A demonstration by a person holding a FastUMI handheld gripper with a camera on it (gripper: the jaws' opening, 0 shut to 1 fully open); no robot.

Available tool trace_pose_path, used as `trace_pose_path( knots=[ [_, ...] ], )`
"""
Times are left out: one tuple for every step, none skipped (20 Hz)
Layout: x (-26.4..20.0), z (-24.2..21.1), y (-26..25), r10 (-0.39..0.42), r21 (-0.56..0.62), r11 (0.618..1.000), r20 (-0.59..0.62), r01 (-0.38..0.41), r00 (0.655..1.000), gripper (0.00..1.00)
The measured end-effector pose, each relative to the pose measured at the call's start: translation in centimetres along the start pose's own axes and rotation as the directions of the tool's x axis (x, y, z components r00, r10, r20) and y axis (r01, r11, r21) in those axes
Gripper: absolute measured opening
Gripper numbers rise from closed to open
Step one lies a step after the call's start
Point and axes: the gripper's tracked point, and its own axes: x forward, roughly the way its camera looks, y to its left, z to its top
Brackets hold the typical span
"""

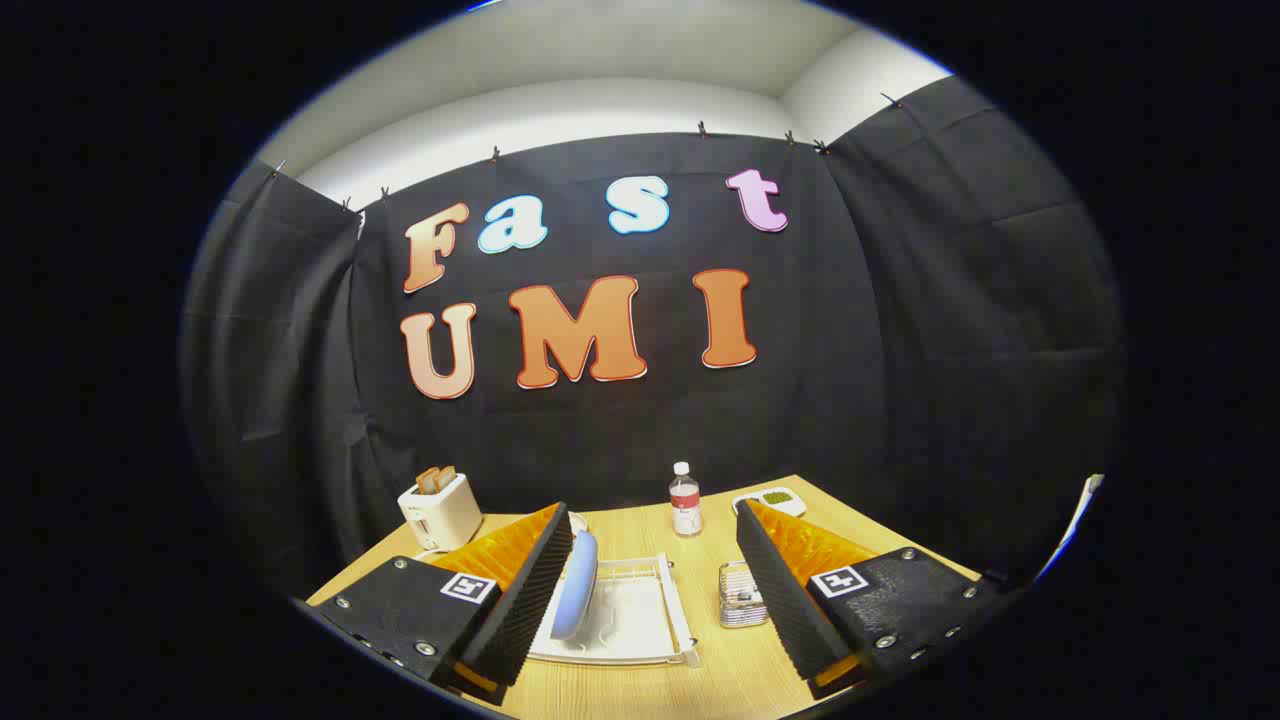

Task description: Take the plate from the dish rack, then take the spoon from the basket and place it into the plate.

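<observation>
The tongs (655,585) are spread wide above the light wooden table (720,680). Between them, the round blue plate (577,585) stands upright in the white plastic dish rack (640,620). The small metal wire basket (740,597) sits beside the rack.

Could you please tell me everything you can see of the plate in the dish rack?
The plate is pale blue, smooth and glossy, like glazed ceramic or plastic. It stands on edge in the white dish rack, at the rack's left side, seen nearly edge-on. It sits close beside the left finger of the open gripper; contact cannot be told.
</observation>
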Motion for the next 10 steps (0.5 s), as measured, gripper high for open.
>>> trace_pose_path(
  knots=[
    [-0.27, 0.05, 0.25, -0.003, 0.005, 1.0, -0.009, 0.003, 1.0, 0.98],
    [-0.61, -0.41, 0.01, -0.013, 0.006, 1.0, -0.03, 0.014, 0.999, 0.98],
    [-0.78, -0.45, -0.08, -0.022, 0.008, 1.0, -0.045, 0.023, 0.999, 0.98],
    [-0.99, -0.21, -0.19, -0.029, 0.01, 1.0, -0.052, 0.029, 0.998, 0.98],
    [-1.05, 0.0, -0.24, -0.038, 0.009, 0.999, -0.052, 0.038, 0.998, 0.98],
    [-0.92, 0.11, -0.22, -0.046, 0.004, 0.999, -0.051, 0.046, 0.998, 0.98],
    [-0.8, -0.05, -0.12, -0.054, -0.003, 0.999, -0.058, 0.054, 0.997, 0.98],
    [-0.86, -0.2, -0.02, -0.06, -0.011, 0.998, -0.061, 0.059, 0.996, 0.98],
    [-0.86, -0.16, 0.29, -0.061, -0.02, 0.998, -0.062, 0.06, 0.996, 0.98],
    [-0.84, -0.26, 0.66, -0.061, -0.028, 0.998, -0.068, 0.059, 0.996, 0.98]
  ],
)
